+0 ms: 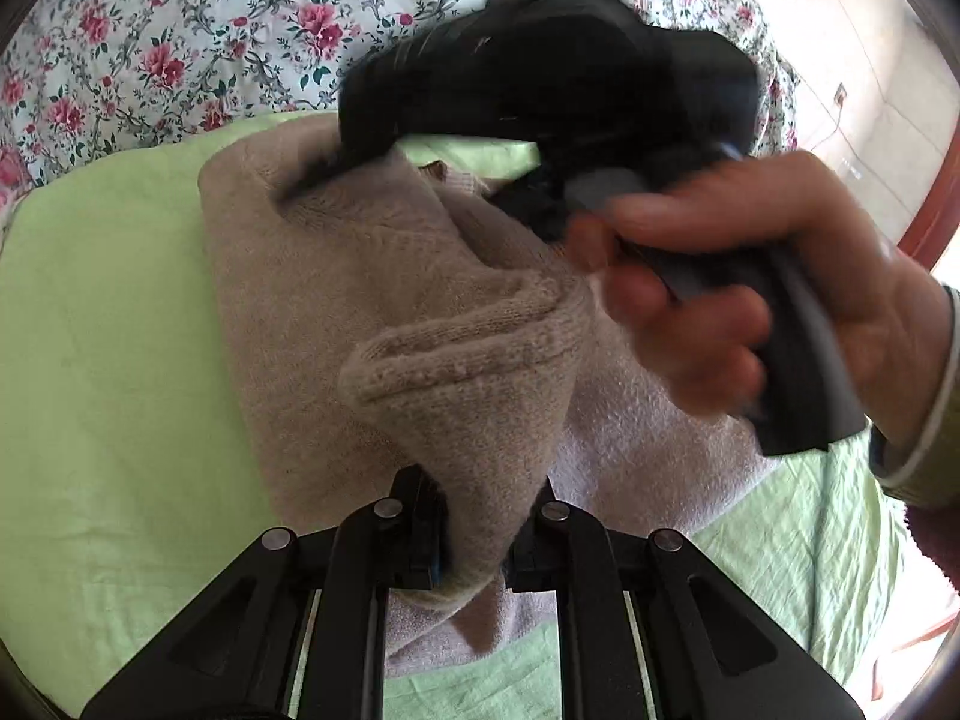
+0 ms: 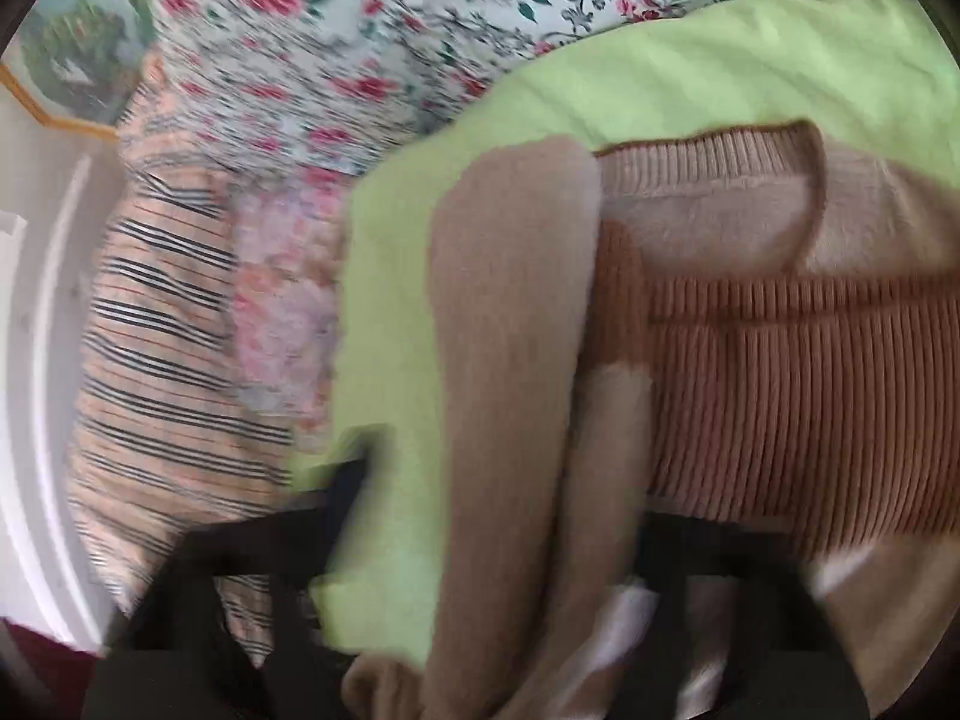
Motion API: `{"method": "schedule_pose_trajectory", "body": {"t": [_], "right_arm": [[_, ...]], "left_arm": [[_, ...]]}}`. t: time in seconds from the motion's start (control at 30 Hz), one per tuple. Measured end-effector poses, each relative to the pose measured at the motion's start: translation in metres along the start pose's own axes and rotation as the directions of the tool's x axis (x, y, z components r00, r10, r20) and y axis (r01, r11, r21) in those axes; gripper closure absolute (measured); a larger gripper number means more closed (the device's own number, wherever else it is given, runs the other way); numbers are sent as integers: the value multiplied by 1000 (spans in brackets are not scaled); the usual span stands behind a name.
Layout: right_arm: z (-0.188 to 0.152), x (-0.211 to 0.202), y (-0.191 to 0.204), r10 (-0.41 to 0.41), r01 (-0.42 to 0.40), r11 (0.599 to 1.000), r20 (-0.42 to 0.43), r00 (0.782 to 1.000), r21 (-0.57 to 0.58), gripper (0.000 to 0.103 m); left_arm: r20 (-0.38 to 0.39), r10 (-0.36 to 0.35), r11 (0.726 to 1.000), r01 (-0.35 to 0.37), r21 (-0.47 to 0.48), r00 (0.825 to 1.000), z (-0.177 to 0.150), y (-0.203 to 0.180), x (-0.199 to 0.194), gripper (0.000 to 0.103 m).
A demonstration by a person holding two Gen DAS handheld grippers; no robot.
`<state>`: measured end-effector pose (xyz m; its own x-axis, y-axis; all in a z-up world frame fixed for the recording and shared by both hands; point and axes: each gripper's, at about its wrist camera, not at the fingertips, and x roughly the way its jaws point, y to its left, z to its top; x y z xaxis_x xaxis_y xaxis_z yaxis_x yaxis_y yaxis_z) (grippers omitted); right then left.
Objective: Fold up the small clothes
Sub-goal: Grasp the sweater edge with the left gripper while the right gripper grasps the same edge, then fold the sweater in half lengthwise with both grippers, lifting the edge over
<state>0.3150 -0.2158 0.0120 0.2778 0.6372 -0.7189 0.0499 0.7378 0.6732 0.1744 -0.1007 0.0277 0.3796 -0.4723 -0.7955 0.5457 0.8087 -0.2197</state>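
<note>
— Beige and woolly! Our sweater (image 1: 372,276) lies on the green sheet (image 1: 108,360) on the bed. Our left gripper (image 1: 474,546) pinches its sleeve.
— Our right gripper (image 2: 498,618) pinches a sleeve too. We are folding sleeves in, we think. Next we lay them flat across the middle.

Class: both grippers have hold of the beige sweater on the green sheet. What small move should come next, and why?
Probably carry the left gripper across and lay its pinched sleeve on the sweater body: the sleeve hangs lifted, the fold unfinished.
</note>
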Motion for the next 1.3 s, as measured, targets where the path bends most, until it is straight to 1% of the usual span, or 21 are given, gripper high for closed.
{"method": "schedule_pose_trajectory", "body": {"t": [0.03,0.1,0.17,0.23,0.33,0.43,0.5,0.6,0.67,0.8,0.87,0.93,1.0,1.03,1.07,1.13,1.17,1.2,1.23,1.27,1.3], "right_arm": [[0,-8,0,0,0,1000,33,999,5,86],[-6,-28,0,19,-18,1000,92,996,-18,86],[-14,-53,1,7,1,998,145,989,-60,86],[-24,-81,-9,-5,20,997,189,982,-78,87],[-36,-111,-26,-62,87,991,231,971,-98,87],[-49,-133,-51,-89,111,991,252,964,-73,87],[-57,-144,-70,-123,142,988,260,958,-55,87],[-63,-147,-93,-132,143,989,261,956,-26,87],[-66,-145,-104,-148,157,987,253,956,-17,87],[-68,-137,-116,-205,211,977,239,949,-2,84],[-70,-136,-121,-242,247,969,244,939,10,84],[-73,-140,-122,-263,271,963,266,927,8,84],[-76,-146,-121,-298,306,952,274,914,14,84],[-77,-150,-120,-317,327,945,282,905,15,81],[-80,-153,-118,-342,352,936,294,893,19,78],[-88,-162,-118,-394,400,915,307,867,45,70],[-92,-168,-119,-395,396,916,317,862,62,68],[-96,-171,-119,-389,386,919,323,863,76,64],[-100,-175,-121,-385,374,922,327,863,98,53],[-103,-178,-122,-378,362,926,330,865,112,46],[-106,-180,-122,-358,337,934,337,871,124,34]], "left_arm": [[-2,-2,1000,2,1,1000,2,0,0,91],[5,-22,1000,22,-2,1000,7,-2,-4,91],[20,-58,998,58,16,998,13,-11,-12,91],[22,-92,995,91,48,996,17,-25,-14,91],[5,-137,986,136,99,991,21,-59,-3,91],[-22,-152,980,153,128,988,21,-89,18,91],[-43,-162,976,166,139,986,18,-103,29,91],[-74,-160,972,171,160,984,17,-118,47,91],[-97,-150,971,165,175,984,14,-120,57,91],[-136,-133,971,156,180,982,10,-121,71,90],[-148,-144,971,168,170,979,11,-119,75,89],[-164,-155,971,181,154,974,18,-115,80,84],[-179,-180,968,207,143,967,18,-113,76,70],[-191,-193,966,220,136,963,17,-110,72,65],[-196,-198,966,225,128,960,17,-106,67,57],[-187,-216,966,238,101,958,18,-94,54,54],[-184,-219,967,238,89,958,18,-86,48,52],[-179,-219,969,236,78,959,17,-80,43,50],[-165,-216,971,229,62,962,17,-71,34,49],[-153,-210,974,220,50,966,18,-62,28,45],[-143,-203,977,210,37,969,17,-53,23,41]]}}
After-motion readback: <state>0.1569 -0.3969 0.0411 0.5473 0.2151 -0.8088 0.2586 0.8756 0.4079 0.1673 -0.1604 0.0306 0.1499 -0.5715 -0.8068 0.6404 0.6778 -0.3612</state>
